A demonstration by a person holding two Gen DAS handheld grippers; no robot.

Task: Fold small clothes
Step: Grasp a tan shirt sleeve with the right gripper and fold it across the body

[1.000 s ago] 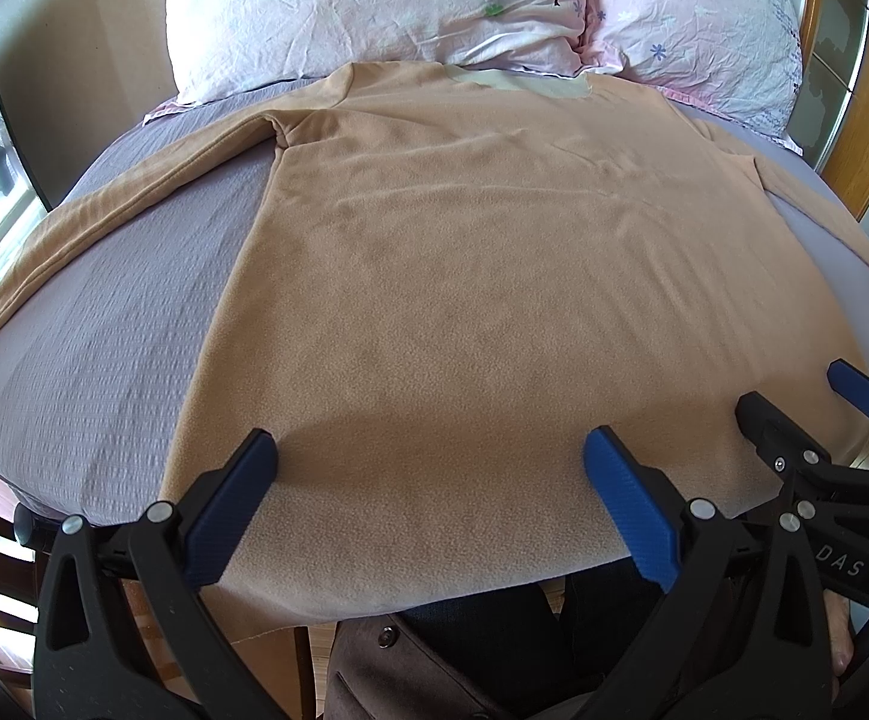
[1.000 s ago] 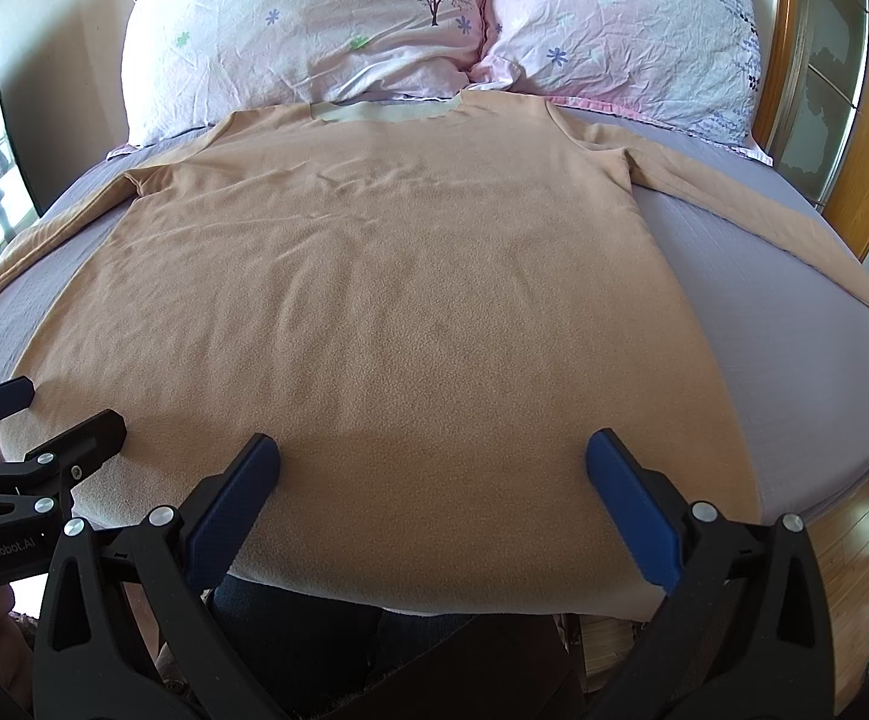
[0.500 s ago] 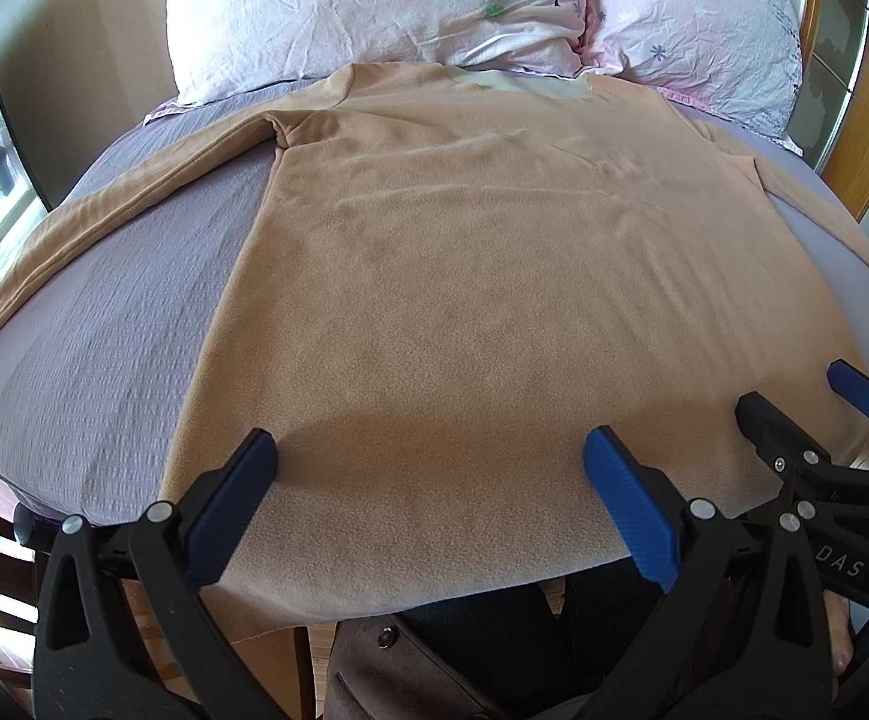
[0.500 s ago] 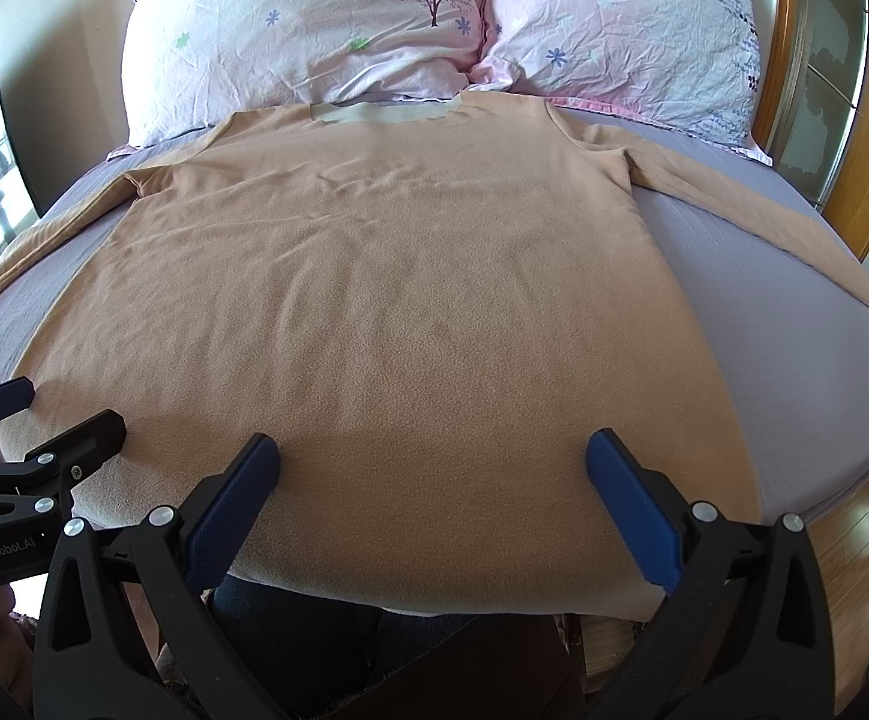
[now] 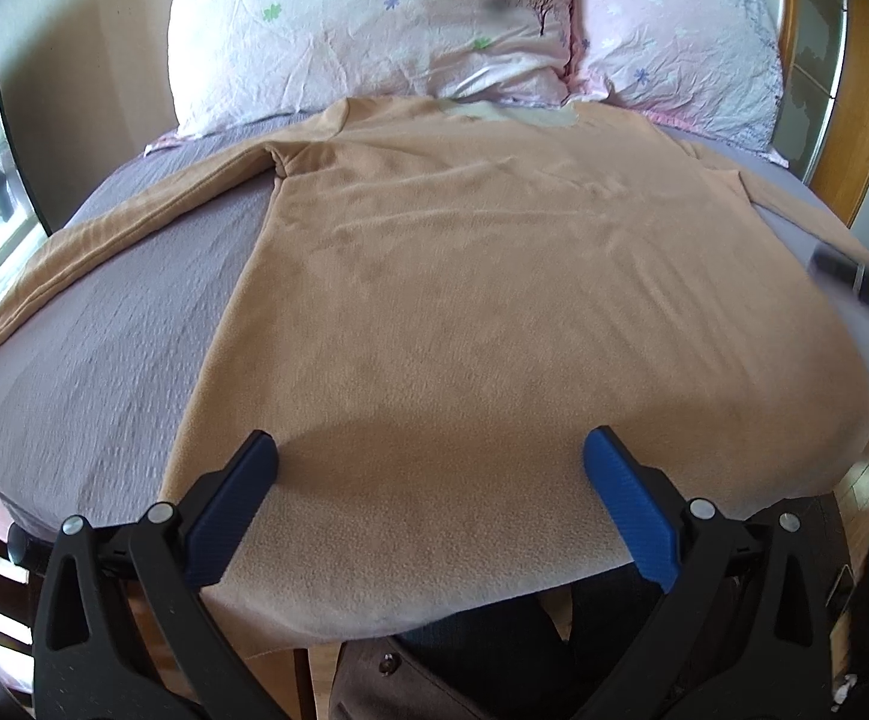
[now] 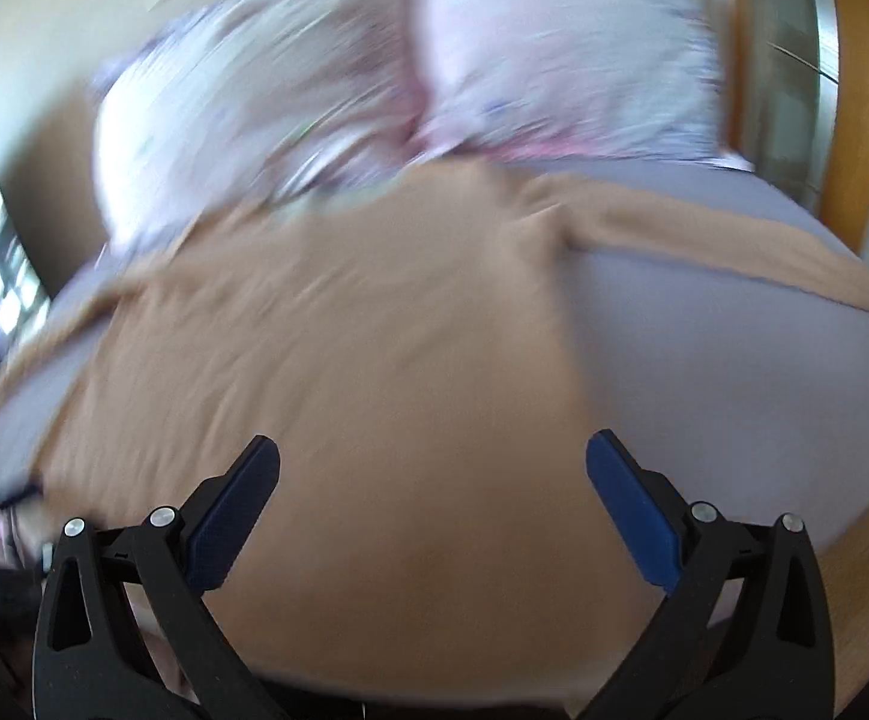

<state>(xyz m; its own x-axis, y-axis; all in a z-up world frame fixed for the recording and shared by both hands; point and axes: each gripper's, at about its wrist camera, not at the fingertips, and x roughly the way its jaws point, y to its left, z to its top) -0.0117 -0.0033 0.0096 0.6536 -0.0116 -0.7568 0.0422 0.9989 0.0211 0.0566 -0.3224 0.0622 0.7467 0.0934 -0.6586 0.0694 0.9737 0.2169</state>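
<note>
A tan long-sleeved fleece shirt (image 5: pixel 494 300) lies flat on the bed, collar toward the pillows, both sleeves spread out. My left gripper (image 5: pixel 428 480) is open and empty, held over the shirt's hem near its left side. My right gripper (image 6: pixel 431 480) is open and empty over the hem toward the right side; its view is blurred by motion. The shirt shows there too (image 6: pixel 344 360), with its right sleeve (image 6: pixel 734 246) lying across the sheet. In the left wrist view a blurred dark shape (image 5: pixel 860 285) at the right edge looks like the right gripper.
The bed has a grey-purple sheet (image 5: pixel 104 348). Two floral pillows (image 5: pixel 374 18) lie at the head. A wooden headboard frame (image 5: pixel 866 90) stands at the right. The person's dark trousers (image 5: pixel 494 660) are at the bed's near edge.
My right gripper has swung quickly rightward and forward, blurring its view; it now faces the shirt's right side and sleeve. My left gripper has shifted slightly. Both remain open.
</note>
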